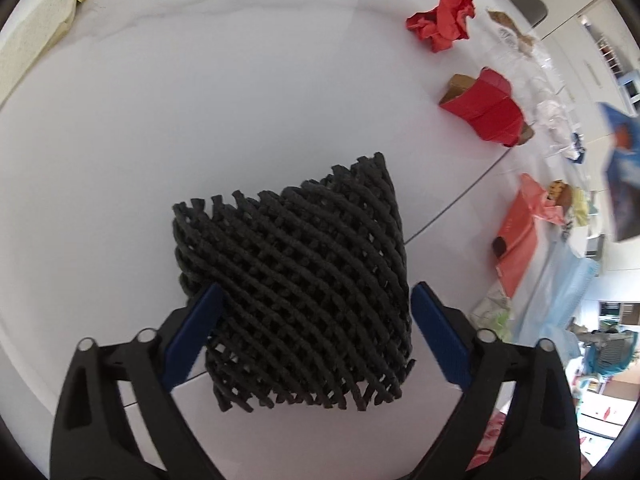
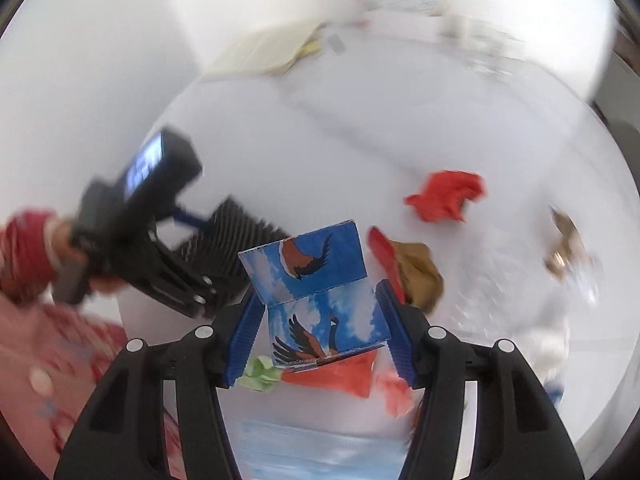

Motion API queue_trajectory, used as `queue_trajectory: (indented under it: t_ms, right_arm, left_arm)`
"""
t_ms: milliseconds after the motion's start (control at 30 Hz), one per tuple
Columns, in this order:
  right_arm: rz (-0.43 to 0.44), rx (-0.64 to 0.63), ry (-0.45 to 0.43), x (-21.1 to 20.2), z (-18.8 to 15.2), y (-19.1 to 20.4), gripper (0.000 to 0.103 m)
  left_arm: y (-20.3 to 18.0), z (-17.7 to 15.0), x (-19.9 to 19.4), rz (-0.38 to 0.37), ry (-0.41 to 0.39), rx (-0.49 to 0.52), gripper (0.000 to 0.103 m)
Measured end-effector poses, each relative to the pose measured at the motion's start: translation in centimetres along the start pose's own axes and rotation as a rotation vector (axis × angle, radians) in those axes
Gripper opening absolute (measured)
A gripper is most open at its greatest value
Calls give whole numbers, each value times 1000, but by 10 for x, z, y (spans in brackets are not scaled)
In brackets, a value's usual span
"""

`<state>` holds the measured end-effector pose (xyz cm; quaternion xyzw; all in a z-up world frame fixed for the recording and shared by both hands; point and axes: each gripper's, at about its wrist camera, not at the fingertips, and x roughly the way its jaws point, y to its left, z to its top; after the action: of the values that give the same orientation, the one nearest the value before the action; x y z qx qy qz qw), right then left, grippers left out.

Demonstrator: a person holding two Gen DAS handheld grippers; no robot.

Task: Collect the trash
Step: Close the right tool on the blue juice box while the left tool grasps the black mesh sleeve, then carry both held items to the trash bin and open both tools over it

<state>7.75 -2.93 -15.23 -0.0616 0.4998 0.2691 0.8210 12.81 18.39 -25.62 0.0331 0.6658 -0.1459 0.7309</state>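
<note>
A black foam mesh sleeve (image 1: 296, 280) lies on the white table (image 1: 200, 100), and my left gripper (image 1: 318, 292) points down over it. The mesh sits between the blue pads (image 1: 192, 340), which stand wide beside it without squeezing it. In the right wrist view the same gripper (image 2: 172, 264) and mesh (image 2: 236, 232) appear at the left, with a hand in a red sleeve. My right gripper (image 2: 320, 292) is shut on a blue carton printed with birds (image 2: 312, 264) and holds it above the table. That carton shows blurred at the right edge of the left wrist view (image 1: 624, 168).
Along the right lie crumpled red paper (image 1: 444, 20), a squashed red cardboard box (image 1: 484, 108), clear wrappers (image 1: 516, 40), an orange-pink bag (image 1: 520, 232) and a pale blue bag (image 1: 560, 280). A green paper wad (image 2: 260, 374) lies under the carton. A cream pad (image 1: 36, 32) lies far left.
</note>
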Motion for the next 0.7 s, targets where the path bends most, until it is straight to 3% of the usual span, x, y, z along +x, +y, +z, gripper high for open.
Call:
queue_trajectory:
  t_ms: [167,233,400,533,700]
  right_arm:
    - [-25,169,-82,-17,-6,1,59]
    - [-30,218,-104,-23,-12,-3,59]
    - [-44,282,-144,-36,-29,-11,59]
    - [-59,309,-172,-47,-34,-14,59]
    - [-81,362,-215,-67,-45,-21,59]
  left_arm:
    - [0,-1,-6,83,-4,8,52]
    - [4,-1,-10,77,-6,-2,14]
    - [26,6,-18,-4,-1,-66,11]
    - [25,5,-36,-20,-50,-27,11]
    - [4,5,-72,-96,-111,15,11]
